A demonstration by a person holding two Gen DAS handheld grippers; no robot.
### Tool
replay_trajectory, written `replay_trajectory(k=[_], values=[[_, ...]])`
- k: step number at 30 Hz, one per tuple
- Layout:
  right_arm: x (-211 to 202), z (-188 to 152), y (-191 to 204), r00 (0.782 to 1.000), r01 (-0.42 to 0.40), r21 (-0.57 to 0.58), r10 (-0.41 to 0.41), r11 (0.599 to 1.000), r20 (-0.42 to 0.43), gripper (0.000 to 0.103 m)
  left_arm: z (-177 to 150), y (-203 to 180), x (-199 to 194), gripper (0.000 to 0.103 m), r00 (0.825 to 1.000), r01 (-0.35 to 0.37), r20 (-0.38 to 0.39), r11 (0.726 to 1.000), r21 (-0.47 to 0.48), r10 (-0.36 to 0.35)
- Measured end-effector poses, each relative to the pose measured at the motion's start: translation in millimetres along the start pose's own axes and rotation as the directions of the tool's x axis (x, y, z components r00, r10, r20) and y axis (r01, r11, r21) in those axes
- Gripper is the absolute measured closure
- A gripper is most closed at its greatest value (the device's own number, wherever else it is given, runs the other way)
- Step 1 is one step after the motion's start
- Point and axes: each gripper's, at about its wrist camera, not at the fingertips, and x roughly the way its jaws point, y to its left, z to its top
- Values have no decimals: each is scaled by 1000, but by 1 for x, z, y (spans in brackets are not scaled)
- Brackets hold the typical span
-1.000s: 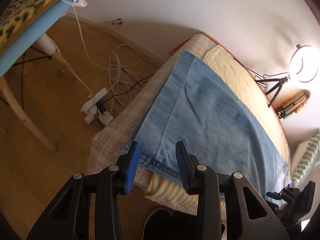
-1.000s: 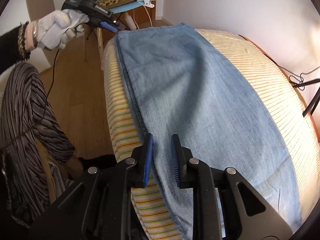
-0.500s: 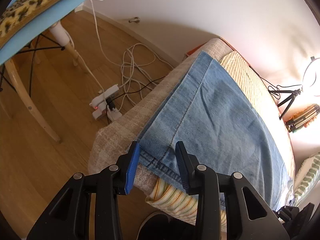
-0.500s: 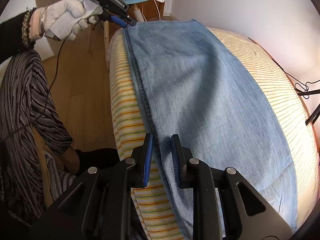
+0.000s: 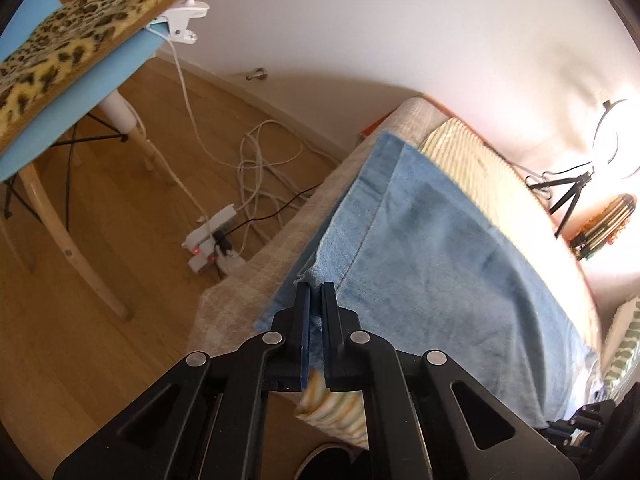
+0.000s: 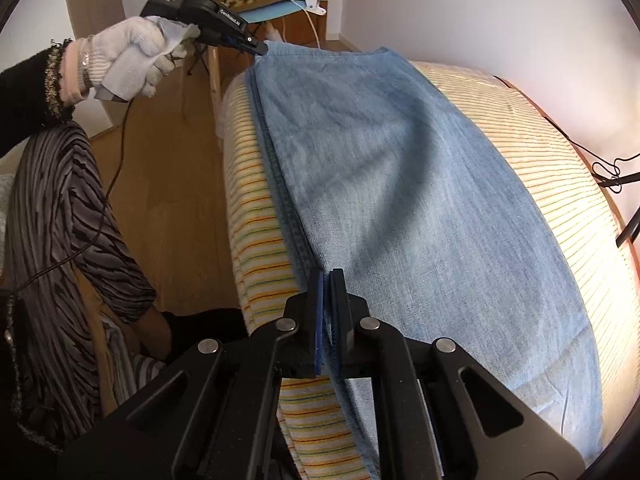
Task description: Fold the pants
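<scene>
The pants [image 6: 420, 184] are light blue denim, folded lengthwise so one leg lies on the other, spread flat along a striped mattress. In the right wrist view they run from 6 o'clock up toward 12, the darker seamed edge on the 9 o'clock side. The hem corner appears slightly lifted.

Plenty tucked out of sight here!

The pants [image 6: 400, 200] hide most of the striped bed [image 6: 520, 128] under them, and their hem corner vanishes between the left gripper [image 5: 316, 300] pads. The right gripper [image 6: 329, 280] swallows the seam edge likewise. Far end of the pants runs off the left wrist view's lower right. Ring light [image 5: 616, 140] is blown out, and the small items beside it are too blurred to name.
</scene>
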Motion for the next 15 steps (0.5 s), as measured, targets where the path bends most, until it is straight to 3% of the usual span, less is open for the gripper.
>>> replay_trajectory(k=[6, 8, 10, 12, 15], values=[[13, -2, 3, 998, 3, -15, -4, 1000, -58, 99, -3, 25, 9, 101, 998, -56, -18, 994, -90, 55], [11, -1, -1, 998, -5, 9, 6, 1000, -64, 99, -3, 36, 5, 100, 999, -8, -33, 988, -154, 3], [5, -1, -4, 999, -3, 23, 4, 1000, -44, 99, -4, 40, -4, 92, 1000, 15, -8, 985, -173, -17], [0, -2, -5, 1000, 1, 34, 0, 999, -26, 99, -5, 41, -7, 69, 998, 55, -15, 978, -202, -59], [-8, -3, -4, 1000, 13, 51, -13, 999, 5, 97, -8, 39, -5, 62, 992, 117, -22, 958, -260, -127]])
